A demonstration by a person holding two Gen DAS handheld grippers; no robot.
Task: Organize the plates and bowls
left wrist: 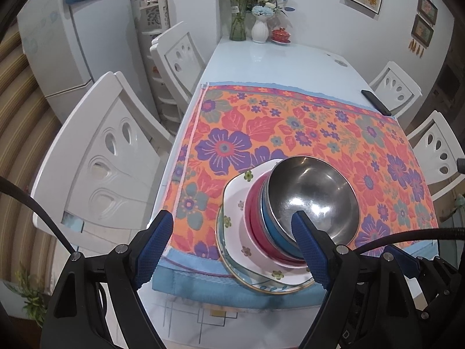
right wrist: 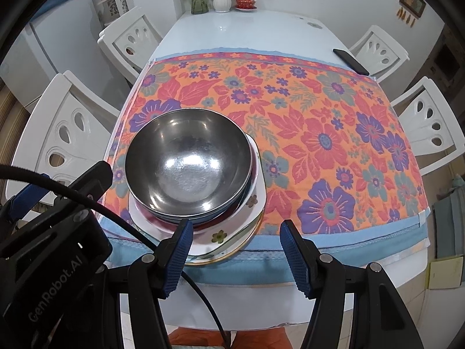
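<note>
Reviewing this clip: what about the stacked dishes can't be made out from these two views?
- Red bowl and blue bowl: interiors hidden by the steel bowl nested on top; only rim slivers show in the right wrist view.
- White flowered plate centre: covered by the bowls, both views.
- Bottom plate: only its gold-rimmed edge shows.
- Stack's near side: partly blocked by the left gripper finger.

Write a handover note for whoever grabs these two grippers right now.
Left gripper: open, empty, hovering at the near side of the stack.
Right gripper: open, empty, just right of the stack's near edge.
Stack sits on the floral cloth at its near-left part: steel bowl on top, nested in a blue bowl, then a red bowl, on a white flowered plate, over a gold-rimmed plate.
Done: all visible dishes stacked.
Left: nothing loose in view; check the stack is centred, perhaps move it.
</note>
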